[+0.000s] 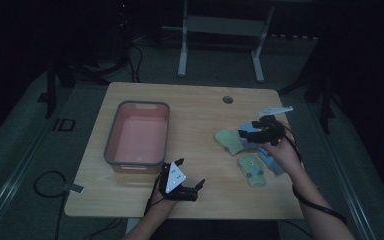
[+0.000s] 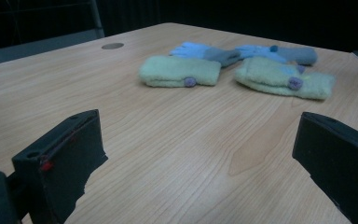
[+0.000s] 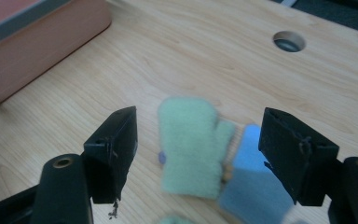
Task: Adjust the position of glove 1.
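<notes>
Right tool [image 1: 247,134] first: I've got it hovering over the mitten pile on the right of the bench [image 1: 200,107], jaws spread wide with nothing between them. I read this as lining up on the far green mitten [image 1: 229,141], the one sitting nearest the bin [image 1: 138,133], which makes it the easy first pick. The bin waits on the left of the bench, well apart from the pile, and looks bare inside, so I judge nothing is sorted yet.

Left tool [image 1: 191,175] is parked low near my bench edge, jaws open as well, held clear so the right has room to work.

Now the views. The right gripper view looks straight down on that mitten [image 3: 192,147], thumb toward a blue glove [image 3: 254,184] touching its side, and it sits between my jaws but below them. The left gripper view gives the flat side-on look: two green mittens [image 2: 179,71] side by side, each with a small purple button [image 2: 190,81], and two blue gloves [image 2: 205,50] just behind. The high view lets me see the second mitten [image 1: 251,170] nearer me.
</notes>
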Motion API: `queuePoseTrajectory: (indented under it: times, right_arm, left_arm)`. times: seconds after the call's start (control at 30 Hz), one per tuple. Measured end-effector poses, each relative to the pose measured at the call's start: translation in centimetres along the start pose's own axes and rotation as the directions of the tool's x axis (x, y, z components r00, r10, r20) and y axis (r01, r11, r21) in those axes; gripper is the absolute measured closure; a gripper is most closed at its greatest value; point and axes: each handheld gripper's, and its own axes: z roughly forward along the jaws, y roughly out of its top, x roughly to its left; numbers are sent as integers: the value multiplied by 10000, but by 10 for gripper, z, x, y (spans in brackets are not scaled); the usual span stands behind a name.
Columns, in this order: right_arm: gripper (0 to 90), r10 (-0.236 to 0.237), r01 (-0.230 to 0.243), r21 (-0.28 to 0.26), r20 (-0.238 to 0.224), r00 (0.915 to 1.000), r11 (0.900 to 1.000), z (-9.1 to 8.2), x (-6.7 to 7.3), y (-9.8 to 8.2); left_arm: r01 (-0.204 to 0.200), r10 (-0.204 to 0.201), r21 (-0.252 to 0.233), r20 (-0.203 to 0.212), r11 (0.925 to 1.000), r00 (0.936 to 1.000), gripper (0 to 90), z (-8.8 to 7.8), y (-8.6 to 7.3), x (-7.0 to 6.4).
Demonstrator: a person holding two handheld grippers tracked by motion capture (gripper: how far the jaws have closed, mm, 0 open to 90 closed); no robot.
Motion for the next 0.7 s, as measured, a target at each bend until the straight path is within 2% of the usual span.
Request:
queuePoseTrajectory:
  times: [0.17, 0.2, 0.3, 0.43, 0.53, 0.6, 0.7]
  right_arm:
    - [357, -175, 182, 274, -275, 9995, 9995, 19, 6, -1]
    - [415, -268, 282, 380, -374, 9989, 9989, 26, 7, -2]
    - [447, -280, 308, 637, -438, 9986, 9975, 34, 8, -3]
    - [504, -479, 534, 1272, -464, 9978, 9904, 50, 8, -6]
    - [521, -625, 691, 1402, -511, 9967, 9877, 57, 5, -7]
    - [540, -880, 951, 1719, -483, 9949, 9805, 68, 1, -10]
    - [553, -961, 1019, 1832, -402, 9946, 9778, 75, -3, -12]
  left_arm:
    - [-26, 26, -3, 58, 10000, 10000, 22, 0, 0, 0]
    - [-20, 20, -7, 55, 10000, 10000, 22, 0, 0, 0]
    - [13, -13, -35, 76, 10000, 10000, 22, 0, 0, 0]
    - [3, -2, -15, 113, 10000, 9999, 22, 0, 0, -1]
    - [15, -15, -25, 118, 10000, 9999, 22, 0, 0, -1]
    - [21, -21, -28, 106, 10000, 9999, 22, -1, 0, 0]
    - [28, -28, -24, 105, 10000, 9999, 22, -1, 0, 0]
